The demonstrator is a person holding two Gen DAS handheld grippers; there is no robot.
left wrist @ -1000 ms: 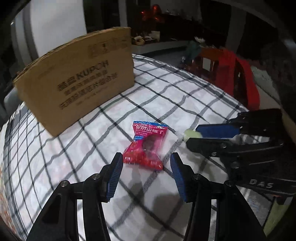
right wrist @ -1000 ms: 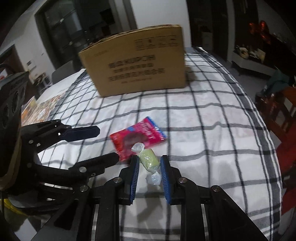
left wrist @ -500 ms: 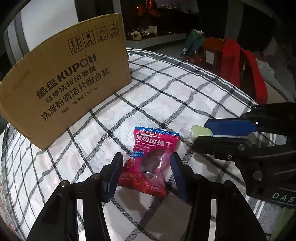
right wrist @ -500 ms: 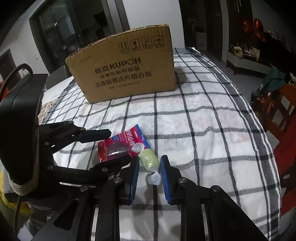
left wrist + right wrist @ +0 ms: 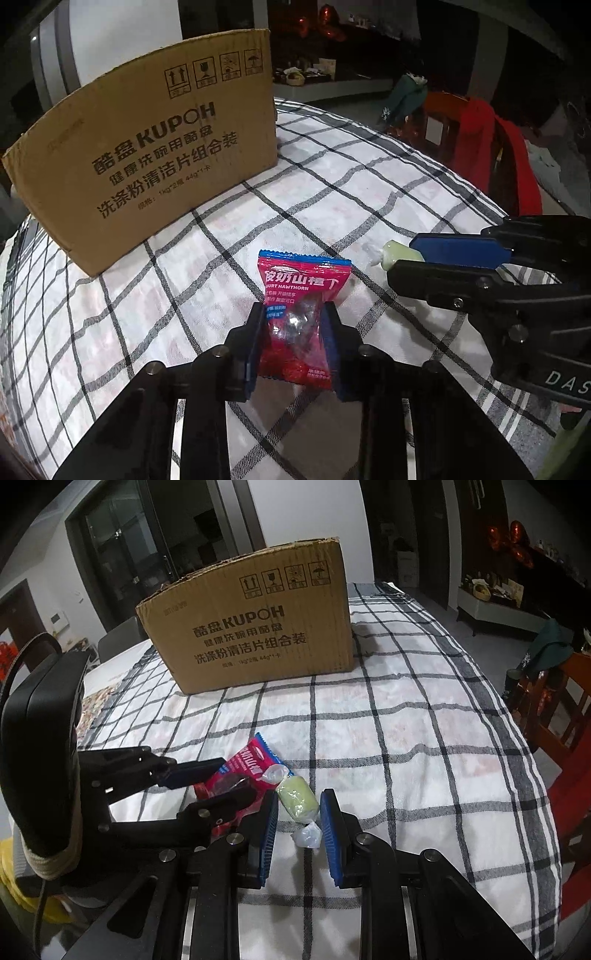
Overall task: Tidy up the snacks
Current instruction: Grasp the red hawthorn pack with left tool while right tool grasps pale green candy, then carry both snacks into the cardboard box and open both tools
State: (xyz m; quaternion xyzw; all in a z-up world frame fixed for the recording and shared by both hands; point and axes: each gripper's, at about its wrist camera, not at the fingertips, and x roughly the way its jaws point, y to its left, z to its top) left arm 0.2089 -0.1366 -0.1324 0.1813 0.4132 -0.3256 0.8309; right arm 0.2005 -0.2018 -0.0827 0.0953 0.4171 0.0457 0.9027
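- Cardboard box (image 5: 147,162) printed "KUPOH" stands upright at the far side of a table covered by a black-and-white checked tablecloth (image 5: 369,192); every place below is given relative to this box.
- On the near side of the box, well apart from it, lies a red hawthorn snack packet (image 5: 301,291) with a blue serrated top edge, flat on the cloth.
- The left gripper (image 5: 293,314) has its two blue-padded fingers (image 5: 255,339) pressed against the packet's two sides, clamped on its lower half; the packet's printed top points toward the box.
- In the right wrist view the same packet (image 5: 247,766) shows between the left gripper's (image 5: 225,781) black fingers, on the near side of the box and toward its left end.
- Just right of the packet, also on the near side of the box, lies a pale green candy (image 5: 297,799) in a clear twist wrapper, tilted, one twisted end touching or overlapping the packet's corner.
- The right gripper (image 5: 298,806) straddles the candy, fingers apart; a narrow gap shows between each blue pad (image 5: 328,819) and the candy, so it is not clamped.
- From the left wrist view the candy (image 5: 397,254) peeks out between the right gripper's (image 5: 404,258) fingers.
- Beyond the table's right edge, farther right than the box, a red garment (image 5: 495,155) hangs over a wooden chair (image 5: 554,701).
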